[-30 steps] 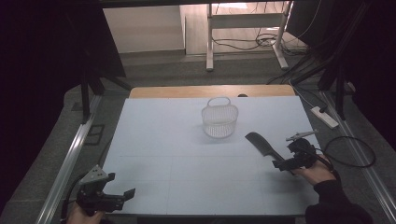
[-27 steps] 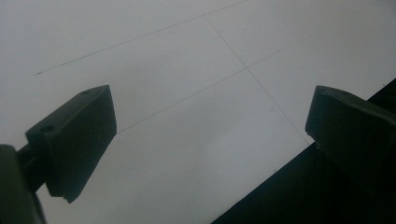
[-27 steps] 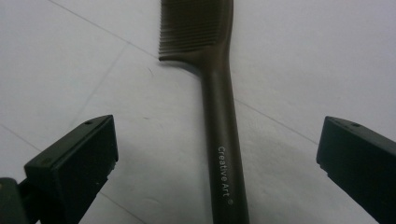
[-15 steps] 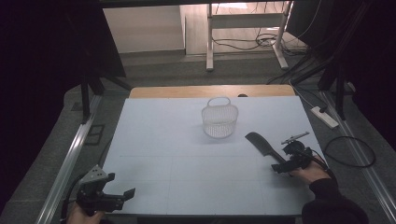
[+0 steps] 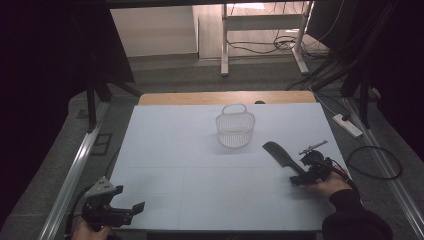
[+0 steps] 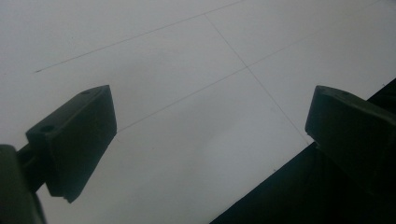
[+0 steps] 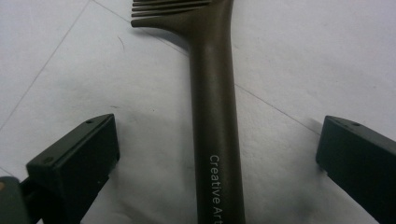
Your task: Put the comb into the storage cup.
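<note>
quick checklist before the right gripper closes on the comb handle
1. Right gripper jaws open: ok.
2. Dark plastic comb handle lies between the jaws: ok, roughly centred.
3. Jaws apart from the handle on both sides: ok.
4. Comb flat on the white table: ok.
5. White wire basket upright, apart from the comb: ok.
6. Left gripper open, at the near table edge, away from the comb: ok.

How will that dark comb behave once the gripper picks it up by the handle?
The comb looks like rigid plastic, so it should stay stiff. Thin and flat on the table, it is probably light and won't roll. Its smooth, narrow handle might pivot between the right gripper jaws.
</note>
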Demonstrator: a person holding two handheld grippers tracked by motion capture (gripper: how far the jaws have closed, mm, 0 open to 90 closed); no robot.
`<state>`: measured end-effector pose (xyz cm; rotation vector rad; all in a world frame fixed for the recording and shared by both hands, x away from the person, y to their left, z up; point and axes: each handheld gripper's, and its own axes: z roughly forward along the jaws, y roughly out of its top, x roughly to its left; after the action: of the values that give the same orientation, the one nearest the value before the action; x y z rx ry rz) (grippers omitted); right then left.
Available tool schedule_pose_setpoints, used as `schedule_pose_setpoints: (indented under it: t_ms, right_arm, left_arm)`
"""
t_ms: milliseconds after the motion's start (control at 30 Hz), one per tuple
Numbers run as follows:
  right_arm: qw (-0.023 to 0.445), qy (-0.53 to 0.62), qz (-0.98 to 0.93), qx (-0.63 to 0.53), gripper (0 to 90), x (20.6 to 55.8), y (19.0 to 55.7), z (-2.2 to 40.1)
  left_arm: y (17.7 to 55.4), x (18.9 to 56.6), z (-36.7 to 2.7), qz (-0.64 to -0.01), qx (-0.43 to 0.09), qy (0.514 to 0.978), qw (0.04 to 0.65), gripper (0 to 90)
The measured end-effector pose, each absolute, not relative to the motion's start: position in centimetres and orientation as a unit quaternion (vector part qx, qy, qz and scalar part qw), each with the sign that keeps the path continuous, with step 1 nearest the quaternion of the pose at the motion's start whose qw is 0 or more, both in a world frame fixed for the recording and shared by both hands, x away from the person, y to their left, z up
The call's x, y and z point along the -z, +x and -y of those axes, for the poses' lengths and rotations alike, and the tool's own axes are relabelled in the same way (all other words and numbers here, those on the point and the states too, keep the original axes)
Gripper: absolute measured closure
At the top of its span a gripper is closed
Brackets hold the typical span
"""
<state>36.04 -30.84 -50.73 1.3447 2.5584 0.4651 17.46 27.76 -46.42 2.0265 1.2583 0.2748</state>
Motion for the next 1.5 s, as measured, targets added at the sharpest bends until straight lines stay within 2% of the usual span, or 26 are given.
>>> schedule_pose_setpoints:
  t_ms: [67,167,300,533,1033,1500]
  right_arm:
    - [0.106,0.457,-0.869,-0.156,2.7,50.7,36.1,30.8]
    - [0.104,0.457,-0.869,-0.155,13.9,50.3,36.1,30.8]
    - [0.102,0.452,-0.872,-0.159,38.3,49.6,36.2,30.9]
    - [0.1,0.441,-0.877,-0.162,70.3,49.3,36.4,31.2]
    - [0.089,0.466,-0.861,-0.183,72.7,49.2,36.3,31.6]
    - [0.137,0.446,-0.854,-0.23,72.7,47.6,35.0,31.7]
  left_arm:
    - [17.5,46.4,-27.8,-0.489,-0.106,0.787,0.362,3.0]
    - [17.5,46.4,-27.8,-0.489,-0.106,0.786,0.361,3.0]
    - [17.5,46.4,-27.8,-0.49,-0.106,0.787,0.361,3.1]
    - [17.5,46.4,-27.7,-0.49,-0.105,0.787,0.36,3.1]
    - [17.4,46.4,-27.6,-0.489,-0.111,0.788,0.357,2.7]
    - [18.1,46.1,-26.9,-0.476,-0.101,0.796,0.361,0.1]
